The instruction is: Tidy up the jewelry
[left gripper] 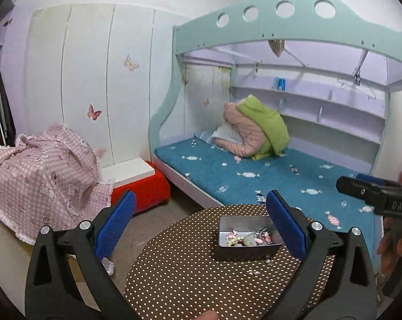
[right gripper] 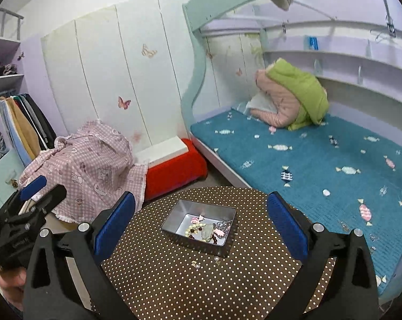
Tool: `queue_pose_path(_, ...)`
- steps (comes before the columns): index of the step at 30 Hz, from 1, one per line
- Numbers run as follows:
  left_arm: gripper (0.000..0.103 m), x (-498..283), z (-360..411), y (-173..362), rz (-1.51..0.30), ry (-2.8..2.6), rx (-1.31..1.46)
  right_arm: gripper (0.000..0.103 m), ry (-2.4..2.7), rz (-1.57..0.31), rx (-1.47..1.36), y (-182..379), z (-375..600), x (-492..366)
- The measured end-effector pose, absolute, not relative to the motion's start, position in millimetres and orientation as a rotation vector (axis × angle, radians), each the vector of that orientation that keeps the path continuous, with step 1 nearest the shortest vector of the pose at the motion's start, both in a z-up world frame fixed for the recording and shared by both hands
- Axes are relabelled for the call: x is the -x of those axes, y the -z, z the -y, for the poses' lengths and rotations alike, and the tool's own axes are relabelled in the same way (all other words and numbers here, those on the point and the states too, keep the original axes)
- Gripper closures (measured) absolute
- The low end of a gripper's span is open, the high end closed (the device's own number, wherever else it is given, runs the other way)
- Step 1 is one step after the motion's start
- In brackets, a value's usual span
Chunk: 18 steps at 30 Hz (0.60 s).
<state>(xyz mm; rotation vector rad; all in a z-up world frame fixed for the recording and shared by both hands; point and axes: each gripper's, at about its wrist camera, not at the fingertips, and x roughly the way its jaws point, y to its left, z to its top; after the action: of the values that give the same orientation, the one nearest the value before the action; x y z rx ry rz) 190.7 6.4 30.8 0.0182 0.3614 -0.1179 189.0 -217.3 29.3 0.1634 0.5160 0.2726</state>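
— Silver tin sits on our polka-dot table, jewelry inside; loose earrings just in front.

— Left gripper and right gripper: jaws apart, holding nothing.

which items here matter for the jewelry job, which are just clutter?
Job: metal tin with jewelry; loose pieces on polka-dot table.
Clutter: pink checked cloth, red stool, jackets on bed.

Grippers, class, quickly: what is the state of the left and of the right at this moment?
Left gripper: open, fingers wide apart, holding nothing.
Right gripper: open, fingers wide apart, holding nothing.
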Motion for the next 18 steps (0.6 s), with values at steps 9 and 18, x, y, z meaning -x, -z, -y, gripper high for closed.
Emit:
queue_pose_path(9, 0.005, -137.0, -12.4, -43.1, -0.284, 0.097, 0.004, 0.008, -0.221, -0.426, -0.096, -31.9, 213.9, -128.9)
queue_pose_path(18, 0.005, -92.8, -16.5, -30.1, -0.256, 0.088, 0.025, 0.008, -0.143, -0.352, -0.039, -23.1, 204.8, -84.3)
